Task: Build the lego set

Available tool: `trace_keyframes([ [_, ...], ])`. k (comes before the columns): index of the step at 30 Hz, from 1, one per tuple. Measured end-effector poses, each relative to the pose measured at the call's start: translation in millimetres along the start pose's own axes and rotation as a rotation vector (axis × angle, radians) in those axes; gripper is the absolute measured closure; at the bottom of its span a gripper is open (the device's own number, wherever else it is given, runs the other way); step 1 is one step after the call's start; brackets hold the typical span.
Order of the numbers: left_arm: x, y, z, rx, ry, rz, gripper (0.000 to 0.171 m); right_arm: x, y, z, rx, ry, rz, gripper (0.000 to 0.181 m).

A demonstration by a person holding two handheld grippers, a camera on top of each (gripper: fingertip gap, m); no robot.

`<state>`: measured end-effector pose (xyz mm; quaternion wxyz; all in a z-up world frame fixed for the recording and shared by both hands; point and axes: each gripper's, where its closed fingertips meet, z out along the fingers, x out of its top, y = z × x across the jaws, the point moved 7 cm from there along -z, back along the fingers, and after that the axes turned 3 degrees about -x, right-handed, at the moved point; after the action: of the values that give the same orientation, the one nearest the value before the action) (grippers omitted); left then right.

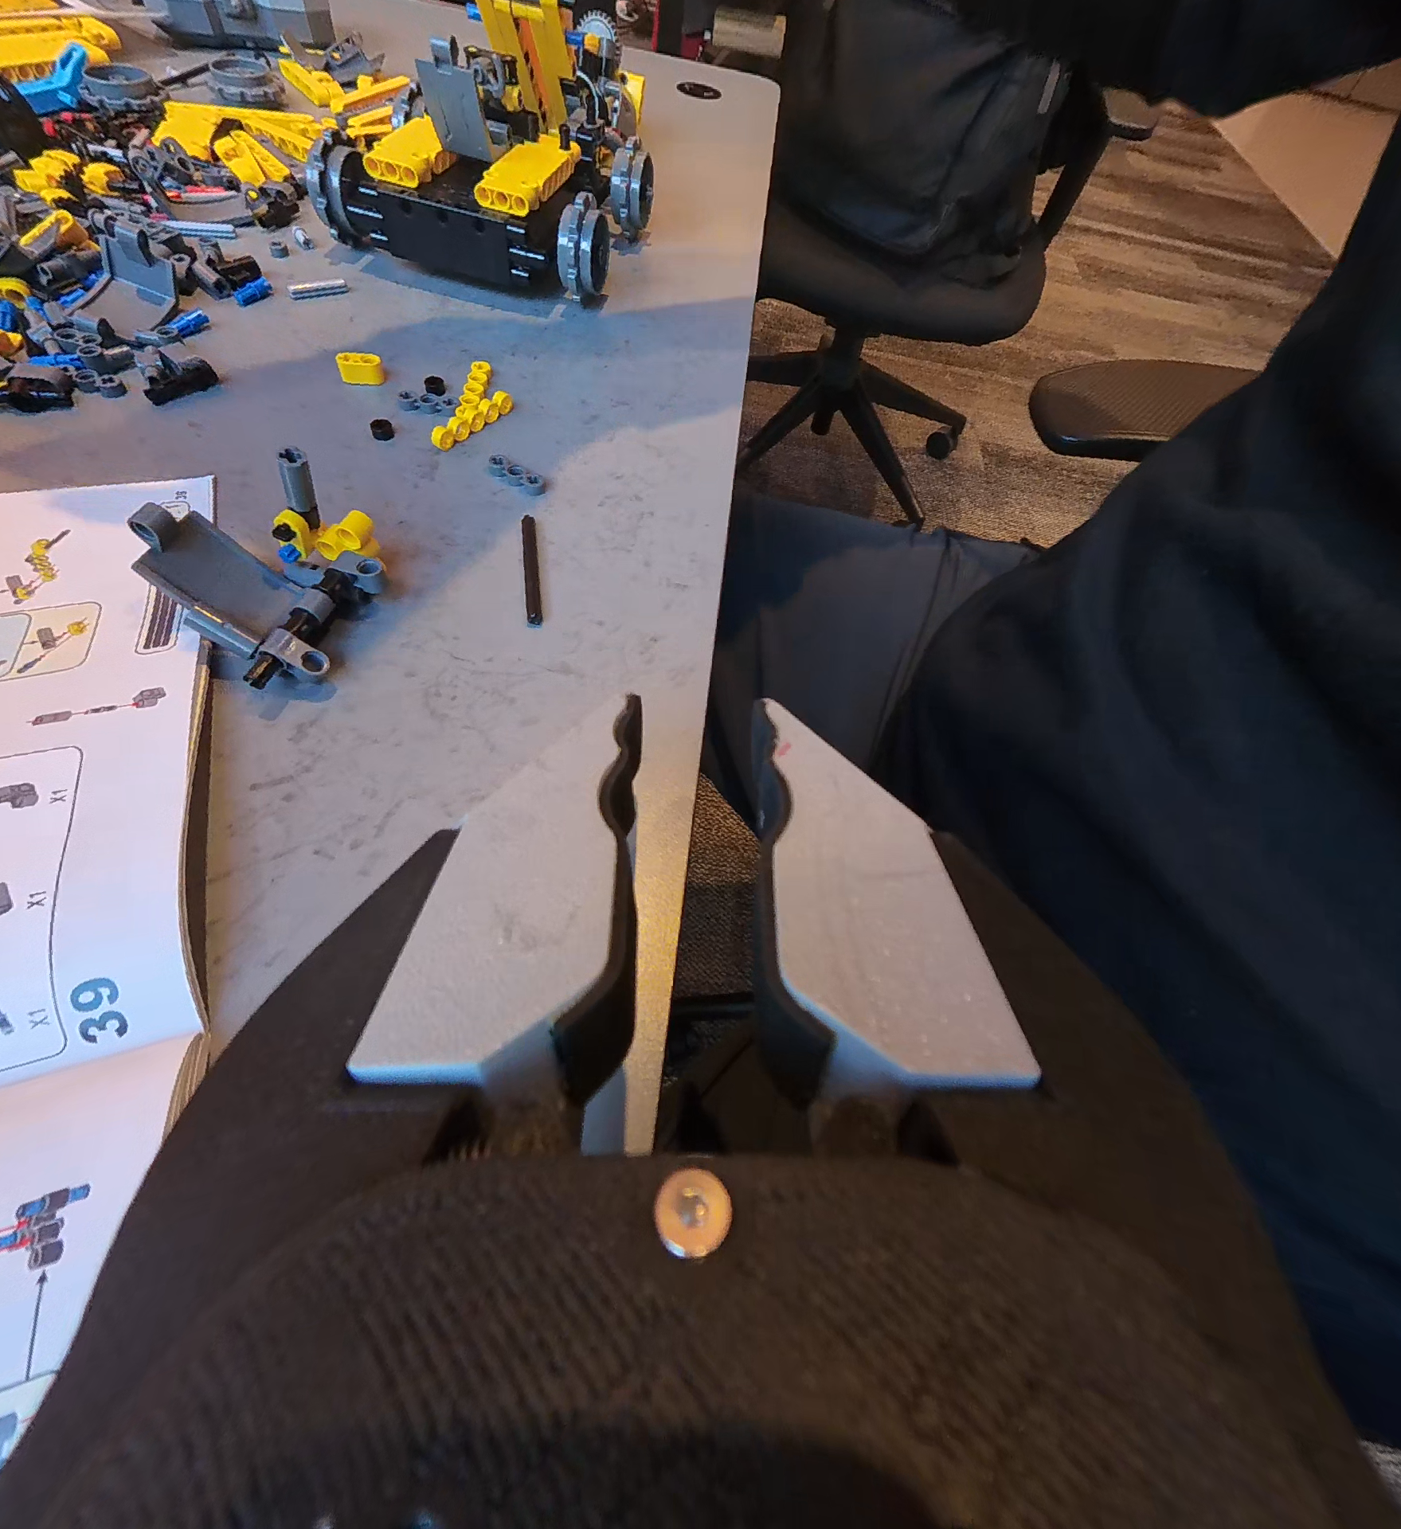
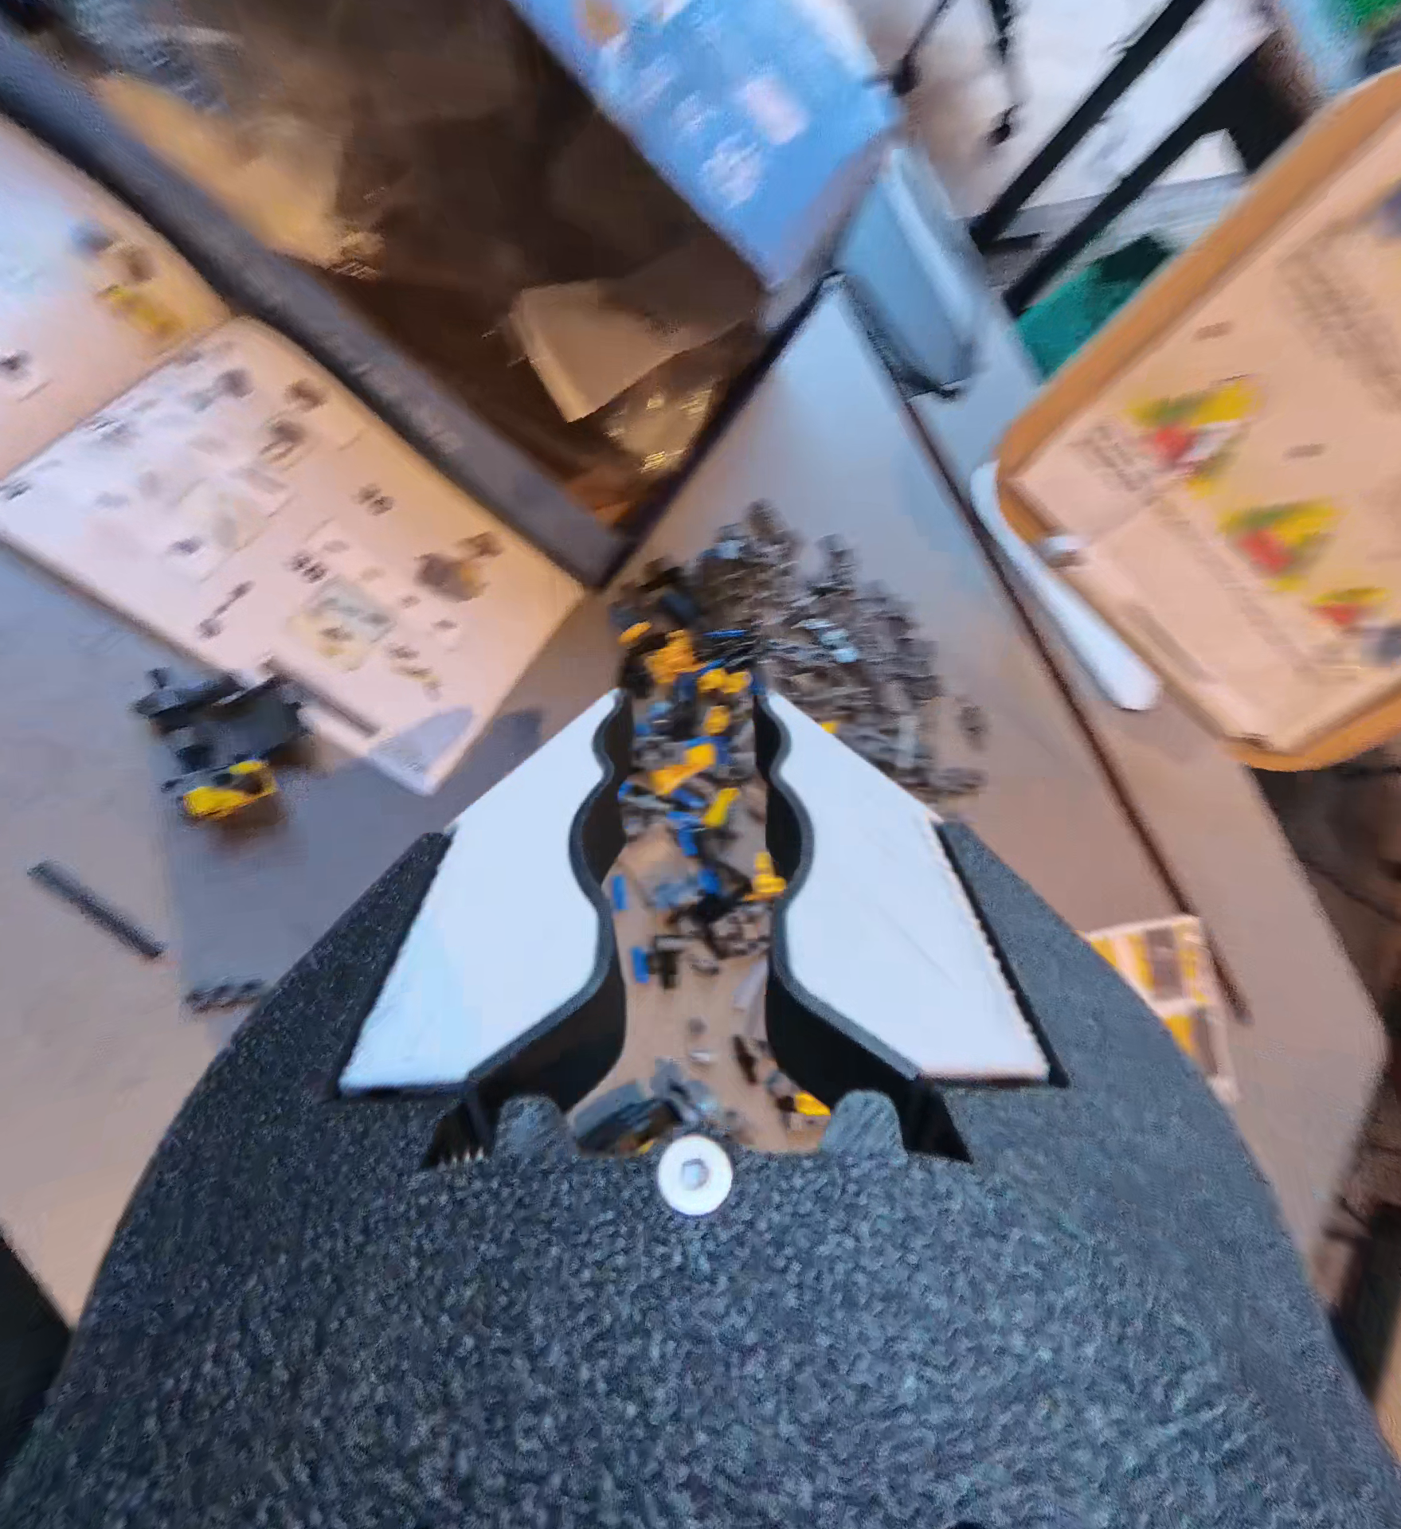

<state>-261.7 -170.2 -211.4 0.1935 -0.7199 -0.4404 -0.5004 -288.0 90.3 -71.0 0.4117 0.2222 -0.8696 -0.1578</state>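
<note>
Left gripper (image 1: 697, 728): my fingers apart, empty, straddling the grey desk (image 1: 465, 711) edge.
Right gripper (image 2: 688, 711): fingers apart over the loose heap of small plastic building pieces (image 2: 771, 629).
Risk: motion blur; I could scatter pieces.

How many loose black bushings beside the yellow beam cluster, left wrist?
2 black bushings: one left of the yellow beam cluster, one lower left. The parts pile may hide more.

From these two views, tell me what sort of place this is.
Probably an office or hobby workspace set up for building a brick model kit. A grey desk holds a half-built yellow vehicle, loose parts and an open instruction booklet. A swivel office chair stands beside it.
</note>
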Motion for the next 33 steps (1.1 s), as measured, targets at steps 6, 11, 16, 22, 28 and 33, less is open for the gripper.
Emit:
trace_keyframes([
  [6, 0, -1, 0, -0.002, -0.004, -0.011, 0.147, -36, -66, 28, 0.361, -0.081, -0.043, 0.149],
  [11, 0, -3, 1, 0.010, -0.002, -0.021, 0.148, -69, -83, 20, 0.410, -0.092, -0.034, 0.148],
  [16, 1, -6, 0, -0.004, 0.002, -0.069, 0.148, -104, -88, -5, 0.434, -0.073, 0.041, 0.149],
  [22, 0, -11, 2, -0.041, -0.017, -0.139, 0.146, -132, -111, -34, 0.568, 0.030, 0.083, 0.151],
  [28, 0, -14, 3, -0.067, -0.028, -0.195, 0.144, -136, -156, -44, 0.726, 0.197, 0.095, 0.155],
  [33, -1, -17, 4, -0.087, -0.042, -0.236, 0.141, -133, -182, -50, 0.748, 0.295, 0.072, 0.153],
])
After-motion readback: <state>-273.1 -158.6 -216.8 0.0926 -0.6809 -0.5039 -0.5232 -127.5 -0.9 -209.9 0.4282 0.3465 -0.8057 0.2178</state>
